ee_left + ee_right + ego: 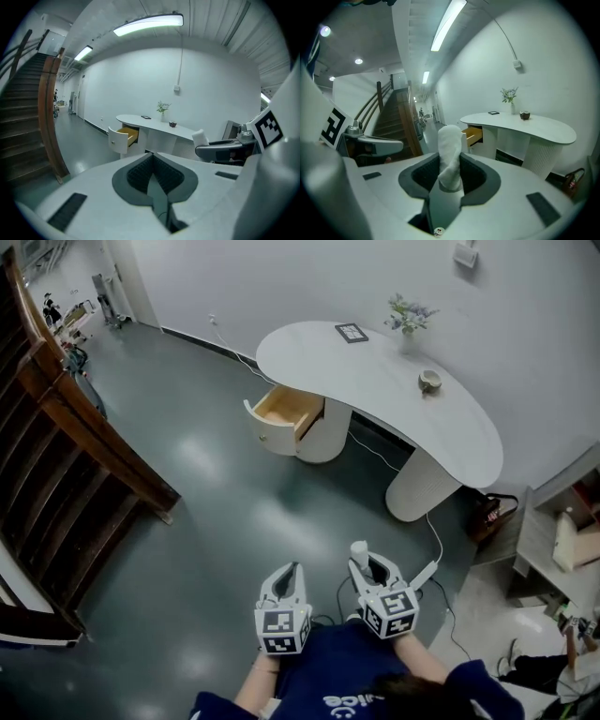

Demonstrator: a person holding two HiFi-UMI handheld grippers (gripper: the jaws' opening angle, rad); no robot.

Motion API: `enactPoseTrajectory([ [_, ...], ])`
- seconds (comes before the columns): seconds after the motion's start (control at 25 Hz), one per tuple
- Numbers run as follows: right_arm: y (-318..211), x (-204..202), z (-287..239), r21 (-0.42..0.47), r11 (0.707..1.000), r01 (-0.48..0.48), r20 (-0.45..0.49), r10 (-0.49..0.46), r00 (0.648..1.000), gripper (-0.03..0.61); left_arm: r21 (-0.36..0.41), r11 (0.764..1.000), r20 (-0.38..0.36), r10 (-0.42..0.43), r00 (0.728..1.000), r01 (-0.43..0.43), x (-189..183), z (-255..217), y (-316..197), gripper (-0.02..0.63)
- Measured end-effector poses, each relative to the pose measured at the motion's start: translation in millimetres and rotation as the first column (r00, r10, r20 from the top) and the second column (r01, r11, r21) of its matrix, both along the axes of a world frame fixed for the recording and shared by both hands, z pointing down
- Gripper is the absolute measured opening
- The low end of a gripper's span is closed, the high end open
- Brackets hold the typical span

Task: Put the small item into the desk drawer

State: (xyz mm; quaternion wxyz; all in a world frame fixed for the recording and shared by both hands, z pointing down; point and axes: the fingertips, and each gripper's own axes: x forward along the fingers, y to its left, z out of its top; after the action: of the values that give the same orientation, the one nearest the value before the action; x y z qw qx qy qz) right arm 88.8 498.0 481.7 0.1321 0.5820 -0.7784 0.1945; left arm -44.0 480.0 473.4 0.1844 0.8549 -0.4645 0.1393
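Note:
My right gripper (362, 564) (451, 174) is shut on a small white item (450, 154), a soft roll that sticks up out of the jaws; it shows as a white tip (359, 548) in the head view. My left gripper (291, 572) (153, 176) is shut with nothing between its pads. Both are held close to the person's body, well short of the white curved desk (384, 381). The desk's drawer (284, 417) stands pulled open, its wooden inside showing; it also appears as a drawer (123, 138) and a drawer (472, 135) in the gripper views.
On the desk stand a vase of flowers (409, 320), a small bowl (429, 381) and a dark framed card (352, 332). A wooden staircase (66, 456) runs along the left. A cable (433, 532) trails over the dark floor, and a bag (487, 515) sits by the desk's right leg.

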Motion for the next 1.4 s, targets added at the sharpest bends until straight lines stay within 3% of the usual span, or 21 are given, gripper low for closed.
enactPoseTrajectory([
  [0.2, -6.1, -18.4, 2.8, 0.001, 0.999, -0.032, 0.000, 0.032, 0.999, 0.132, -0.005, 0.999, 0.002, 0.040, 0.999, -0.040, -16.9, 7.7, -10.5, 0.003],
  [0.64, -31.9, -10.8, 13.9, -0.021, 0.999, -0.026, -0.013, 0.026, 1.000, 0.132, -0.007, 1.000, -0.013, -0.020, 1.000, 0.020, -29.2, 11.9, -38.2, 0.003],
  [1.0, -128.6, -2.9, 18.7, -0.020, 0.995, 0.100, 0.001, -0.100, 0.995, 0.132, -0.001, 0.990, 0.011, -0.139, 0.990, 0.139, -23.9, 12.2, -103.8, 0.003],
  [1.4, -242.7, 26.7, 11.8, -0.003, 0.979, 0.205, 0.025, -0.205, 0.979, 0.132, -0.006, 0.976, 0.037, -0.216, 0.976, 0.216, 19.4, 6.7, -195.8, 0.003],
])
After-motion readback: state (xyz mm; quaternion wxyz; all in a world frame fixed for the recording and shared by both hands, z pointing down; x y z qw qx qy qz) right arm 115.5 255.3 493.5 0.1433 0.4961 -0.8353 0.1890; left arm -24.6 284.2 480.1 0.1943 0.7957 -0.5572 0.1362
